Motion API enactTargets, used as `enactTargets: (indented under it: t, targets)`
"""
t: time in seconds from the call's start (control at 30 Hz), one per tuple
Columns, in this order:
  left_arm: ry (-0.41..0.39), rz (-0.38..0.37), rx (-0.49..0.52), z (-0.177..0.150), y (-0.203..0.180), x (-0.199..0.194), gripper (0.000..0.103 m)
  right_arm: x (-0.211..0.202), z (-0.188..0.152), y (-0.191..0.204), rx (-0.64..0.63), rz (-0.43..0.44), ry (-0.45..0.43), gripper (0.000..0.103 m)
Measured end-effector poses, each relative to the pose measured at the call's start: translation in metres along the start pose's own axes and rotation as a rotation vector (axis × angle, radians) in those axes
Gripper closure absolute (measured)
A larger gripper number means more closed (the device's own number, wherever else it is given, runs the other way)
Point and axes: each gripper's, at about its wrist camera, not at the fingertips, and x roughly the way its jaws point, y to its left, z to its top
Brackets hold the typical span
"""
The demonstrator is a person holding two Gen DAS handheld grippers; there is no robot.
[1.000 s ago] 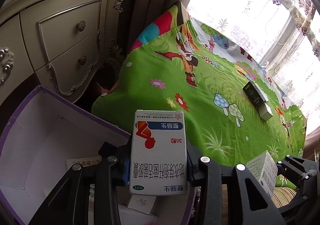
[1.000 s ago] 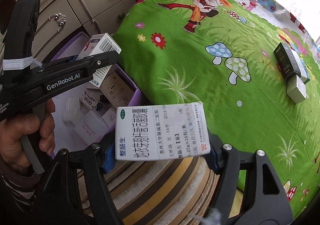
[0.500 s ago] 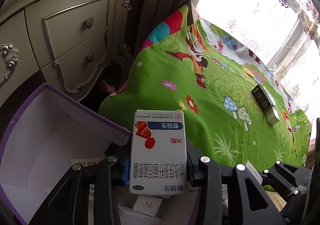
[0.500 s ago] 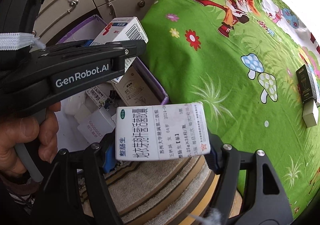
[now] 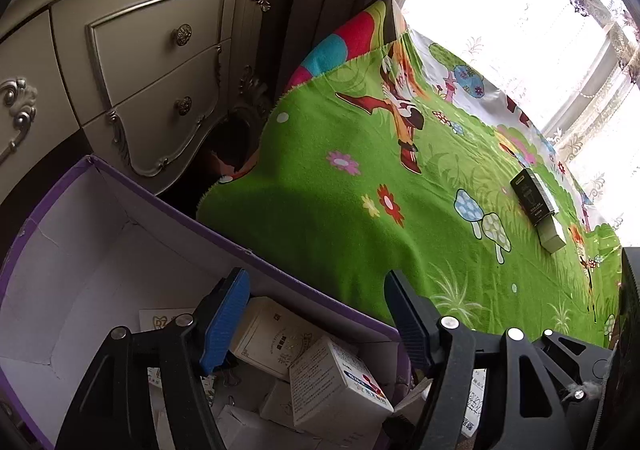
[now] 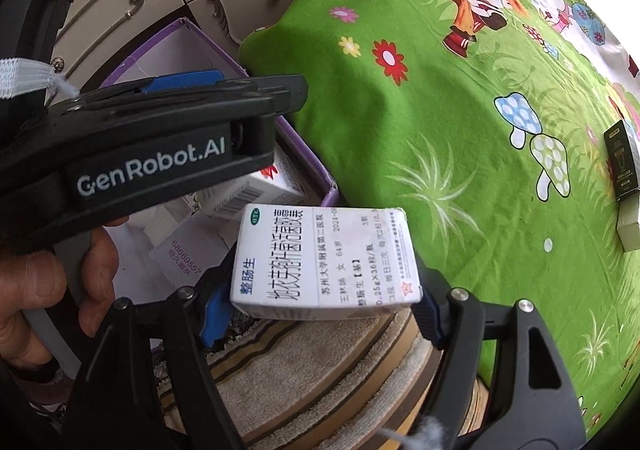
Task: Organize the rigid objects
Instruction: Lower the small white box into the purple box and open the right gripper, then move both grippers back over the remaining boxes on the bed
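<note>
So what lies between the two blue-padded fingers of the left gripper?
Nothing is held: the left gripper has just opened. Through the gap, the left wrist view shows white cartons inside the purple cardboard box.

right gripper (image 6: pixel 320 314) clamping white medicine box (image 6: pixel 326 262), purple bin (image 6: pixel 308 157) beyond
</note>
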Motion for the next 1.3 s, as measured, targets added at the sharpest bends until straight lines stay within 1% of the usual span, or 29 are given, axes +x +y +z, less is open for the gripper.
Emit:
enactTargets:
  t: [0.17,0.23,0.33,0.5,0.57,0.63,0.77,0.83,0.9,0.97,1.0,1.07,1.1,1.17,1.2,1.23,1.3]
  targets:
    - [-0.011,-0.010,-0.006,0.002,-0.002,-0.005,0.032,-0.007,-0.003,-0.008,0.039,0.005,-0.023,0.023]
    - [-0.016,-0.014,0.000,0.003,-0.005,-0.007,0.032,-0.009,-0.005,-0.012,0.057,0.005,-0.024,0.021]
    - [-0.028,-0.016,-0.002,0.004,-0.008,-0.009,0.032,-0.011,-0.009,-0.017,0.059,0.018,-0.018,0.020]
    - [-0.062,0.006,-0.038,0.007,-0.001,-0.018,0.032,-0.015,-0.010,-0.017,0.044,0.030,-0.034,0.020]
    - [-0.074,0.018,-0.050,0.008,0.004,-0.021,0.032,-0.017,-0.013,-0.016,0.053,0.033,-0.046,0.017]
    - [-0.075,0.021,-0.064,0.009,0.007,-0.021,0.032,-0.022,-0.018,-0.017,0.059,0.039,-0.053,0.014]
    - [-0.062,0.012,-0.055,0.008,0.002,-0.019,0.032,-0.028,-0.021,-0.025,0.089,0.037,-0.059,0.014]
    - [-0.062,0.010,-0.041,0.007,-0.003,-0.018,0.032,-0.030,-0.022,-0.029,0.101,0.052,-0.067,0.013]
    - [-0.064,0.008,-0.038,0.006,-0.006,-0.018,0.032,-0.031,-0.023,-0.035,0.109,0.062,-0.063,0.013]
    - [-0.077,0.009,-0.052,0.005,-0.005,-0.021,0.032,-0.024,-0.020,-0.029,0.093,0.068,-0.039,0.013]
    - [-0.085,0.009,-0.063,0.006,-0.004,-0.022,0.032,-0.020,-0.017,-0.022,0.051,0.090,-0.031,0.013]
    - [-0.105,0.014,-0.081,0.008,-0.001,-0.028,0.032,-0.019,-0.016,0.000,-0.067,0.181,-0.027,0.013]
    - [-0.118,0.023,-0.081,0.009,0.000,-0.031,0.032,-0.024,-0.017,0.011,-0.123,0.221,-0.043,0.013]
    - [-0.137,0.039,-0.083,0.013,0.003,-0.038,0.032,-0.035,-0.022,0.023,-0.187,0.280,-0.087,0.013]
    - [-0.142,0.041,-0.088,0.014,0.004,-0.041,0.032,-0.039,-0.023,0.024,-0.196,0.305,-0.098,0.013]
    - [-0.146,0.044,-0.091,0.015,0.005,-0.043,0.032,-0.040,-0.023,0.020,-0.182,0.309,-0.102,0.013]
    - [-0.148,0.047,-0.084,0.016,0.003,-0.045,0.032,-0.039,-0.023,0.005,-0.103,0.292,-0.091,0.013]
